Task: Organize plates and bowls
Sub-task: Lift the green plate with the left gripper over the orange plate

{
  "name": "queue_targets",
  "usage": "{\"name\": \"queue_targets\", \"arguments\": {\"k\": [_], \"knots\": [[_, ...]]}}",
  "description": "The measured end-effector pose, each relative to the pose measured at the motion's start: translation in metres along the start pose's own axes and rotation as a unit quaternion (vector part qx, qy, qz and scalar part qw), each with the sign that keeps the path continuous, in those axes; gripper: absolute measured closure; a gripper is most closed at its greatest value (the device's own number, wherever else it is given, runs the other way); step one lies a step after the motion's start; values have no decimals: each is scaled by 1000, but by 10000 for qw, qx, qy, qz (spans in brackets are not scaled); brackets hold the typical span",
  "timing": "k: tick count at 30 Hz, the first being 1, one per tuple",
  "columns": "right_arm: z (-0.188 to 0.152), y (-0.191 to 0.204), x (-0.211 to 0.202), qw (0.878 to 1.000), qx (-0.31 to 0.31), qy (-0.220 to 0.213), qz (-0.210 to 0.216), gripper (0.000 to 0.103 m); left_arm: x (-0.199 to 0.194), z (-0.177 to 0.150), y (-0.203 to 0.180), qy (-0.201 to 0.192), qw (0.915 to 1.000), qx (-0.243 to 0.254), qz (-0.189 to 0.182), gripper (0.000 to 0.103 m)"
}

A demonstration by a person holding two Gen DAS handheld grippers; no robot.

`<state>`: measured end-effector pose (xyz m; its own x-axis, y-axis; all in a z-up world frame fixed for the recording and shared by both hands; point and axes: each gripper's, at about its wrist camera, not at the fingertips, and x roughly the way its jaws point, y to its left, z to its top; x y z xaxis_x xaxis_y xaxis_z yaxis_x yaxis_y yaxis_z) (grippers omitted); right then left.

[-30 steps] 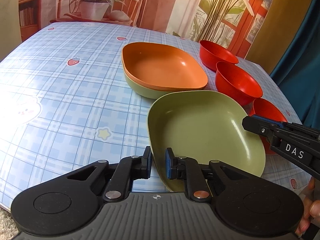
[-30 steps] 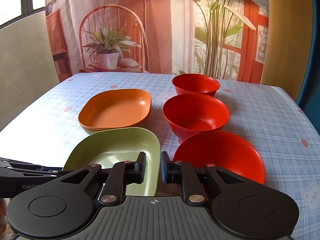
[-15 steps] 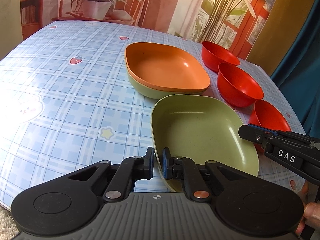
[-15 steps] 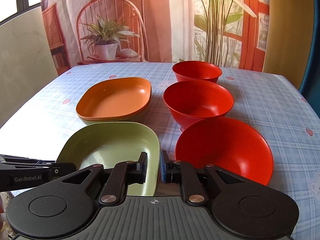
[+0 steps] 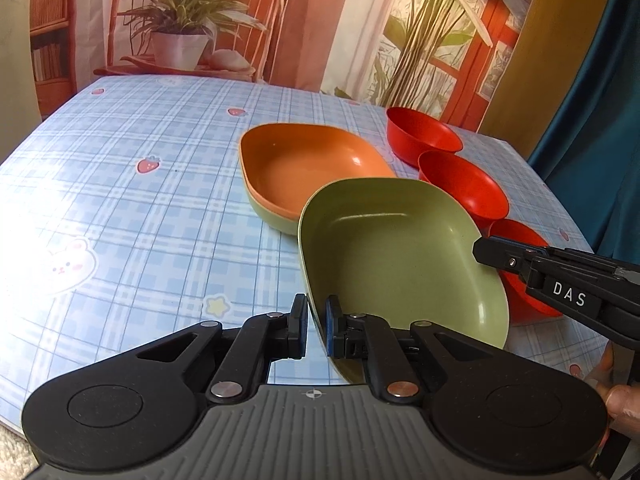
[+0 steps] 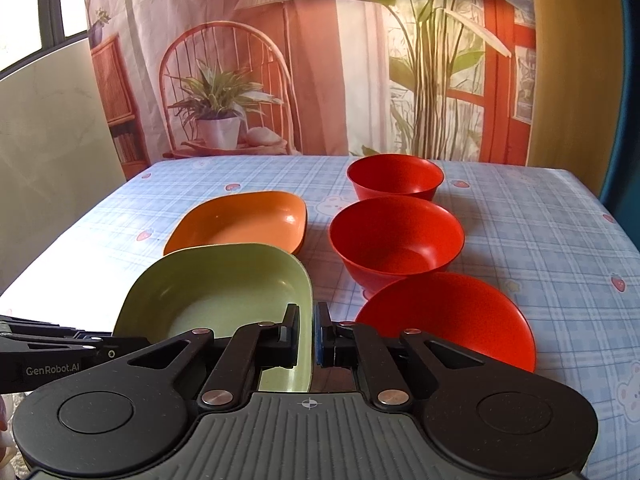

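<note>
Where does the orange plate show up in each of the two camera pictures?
Left wrist view: the orange plate sits centre, stacked on a green one, behind the held green plate.
Right wrist view: the orange plate is left of centre.
Shared landmark: the middle red bowl, just right of it.

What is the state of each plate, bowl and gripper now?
Green plate: gripped at two rims, tilted, its far edge over the stack.
Orange plate: nested on another green plate, on the table.
Far red bowl: upright, empty.
Middle red bowl: upright, empty.
Near red bowl: empty, tipped toward the camera.
Left gripper: shut on the green plate's rim.
Right gripper: shut on its opposite rim.
</note>
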<state>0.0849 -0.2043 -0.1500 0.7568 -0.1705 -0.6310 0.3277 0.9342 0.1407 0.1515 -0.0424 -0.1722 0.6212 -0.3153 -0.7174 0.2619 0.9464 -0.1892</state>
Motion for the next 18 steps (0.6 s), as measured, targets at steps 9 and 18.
{"name": "queue_targets", "arguments": {"k": [9, 18], "knots": [[33, 0, 18, 9998, 37, -91, 156, 96, -1, 42, 8, -117, 9999, 14, -44, 92], [72, 2, 57, 9996, 66, -93, 251, 96, 25, 86, 24, -84, 10000, -3, -2, 92]]}}
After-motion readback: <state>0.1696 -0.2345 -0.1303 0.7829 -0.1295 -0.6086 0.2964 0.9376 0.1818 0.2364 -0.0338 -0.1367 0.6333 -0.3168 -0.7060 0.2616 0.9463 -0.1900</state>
